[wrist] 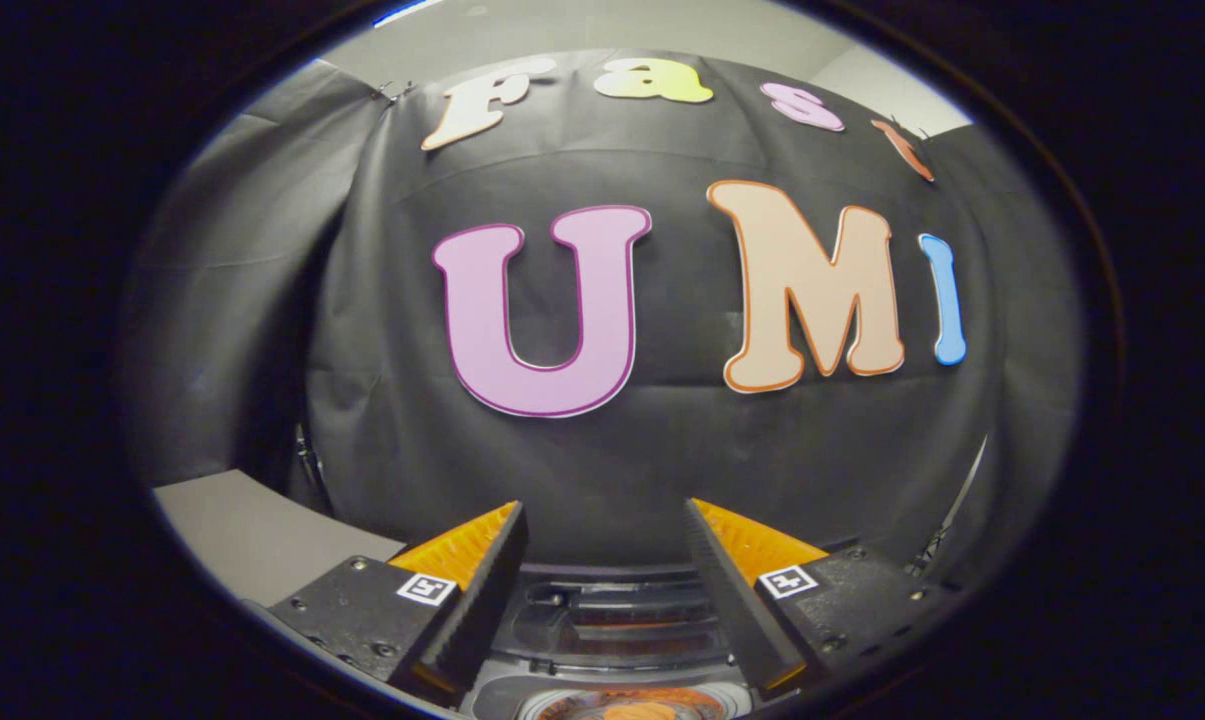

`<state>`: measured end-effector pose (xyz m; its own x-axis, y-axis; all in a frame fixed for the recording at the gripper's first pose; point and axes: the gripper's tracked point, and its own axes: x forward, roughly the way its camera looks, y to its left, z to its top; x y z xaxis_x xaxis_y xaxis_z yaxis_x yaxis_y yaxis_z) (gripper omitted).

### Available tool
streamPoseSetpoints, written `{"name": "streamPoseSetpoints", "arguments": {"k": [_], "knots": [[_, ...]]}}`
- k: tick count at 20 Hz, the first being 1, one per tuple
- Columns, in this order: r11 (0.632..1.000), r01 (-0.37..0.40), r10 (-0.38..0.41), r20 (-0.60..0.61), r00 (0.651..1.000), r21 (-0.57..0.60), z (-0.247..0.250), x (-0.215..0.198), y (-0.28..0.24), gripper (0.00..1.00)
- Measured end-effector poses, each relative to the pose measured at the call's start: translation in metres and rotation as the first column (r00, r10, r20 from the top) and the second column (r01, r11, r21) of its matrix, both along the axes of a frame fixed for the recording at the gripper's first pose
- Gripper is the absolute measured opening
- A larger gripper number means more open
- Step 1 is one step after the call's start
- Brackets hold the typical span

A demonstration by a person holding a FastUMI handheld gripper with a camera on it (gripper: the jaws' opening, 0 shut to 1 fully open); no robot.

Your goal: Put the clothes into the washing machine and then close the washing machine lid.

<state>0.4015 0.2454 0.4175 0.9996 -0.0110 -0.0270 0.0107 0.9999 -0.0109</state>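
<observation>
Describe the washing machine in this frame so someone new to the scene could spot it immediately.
Start at the black cloth wall and drop to its foot. There the open gripper holds nothing, and between and below its fingers lies the washing machine, seen from above. Its grey top with a dark recessed panel and a round opening showing something orange sets it apart from the pale surface beside it.
</observation>
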Motion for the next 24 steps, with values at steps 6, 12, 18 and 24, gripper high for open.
{"name": "streamPoseSetpoints", "arguments": {"k": [6,12,18,24], "knots": [[0.998,0.063,-0.061,-0.055,0.997,0.019,-0.024,0.047,-0.010,0.95],[0.994,0.109,-0.110,-0.124,0.986,-0.023,-0.052,0.067,-0.022,0.95],[0.994,0.090,-0.101,-0.201,0.974,-0.063,-0.079,0.069,-0.015,0.95],[0.997,0.070,-0.073,-0.230,0.971,-0.022,-0.081,0.067,-0.012,0.95]]}}
